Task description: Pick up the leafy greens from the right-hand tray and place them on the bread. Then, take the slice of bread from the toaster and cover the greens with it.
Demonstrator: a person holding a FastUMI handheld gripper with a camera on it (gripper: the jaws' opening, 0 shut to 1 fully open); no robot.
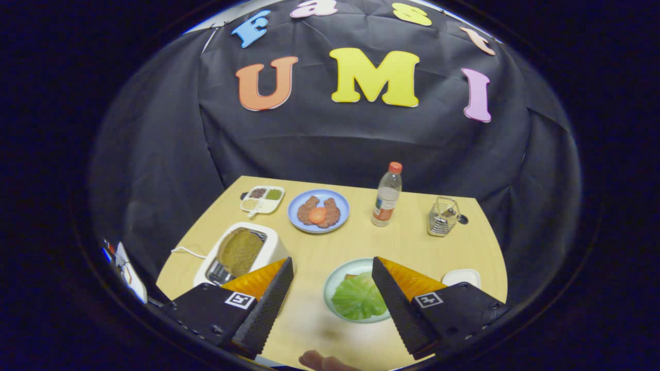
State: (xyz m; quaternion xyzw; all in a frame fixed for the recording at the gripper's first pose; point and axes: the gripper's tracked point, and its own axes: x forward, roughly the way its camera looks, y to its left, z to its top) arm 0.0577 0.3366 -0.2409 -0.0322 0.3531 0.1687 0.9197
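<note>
greens (pixel 358 298) on plate (pixel 330 283), toaster (pixel 242 252) left

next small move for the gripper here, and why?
Probably ease the gripper down and a little right over the leafy greens. Its jaws stand wide open with nothing between them, and the greens lie untouched on the pale plate just ahead, partly behind the right jaw. The bread on the blue plate lies farther on.

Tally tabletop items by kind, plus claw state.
Plates: 2, blue plate, green plate
Trays: 1, divided tray
Toasters: 1, toaster
Bottles: 1, bottle
Wire baskets: 1, basket
White dishes: 1, dish
Total: 7
Claw open, above the table.
</note>
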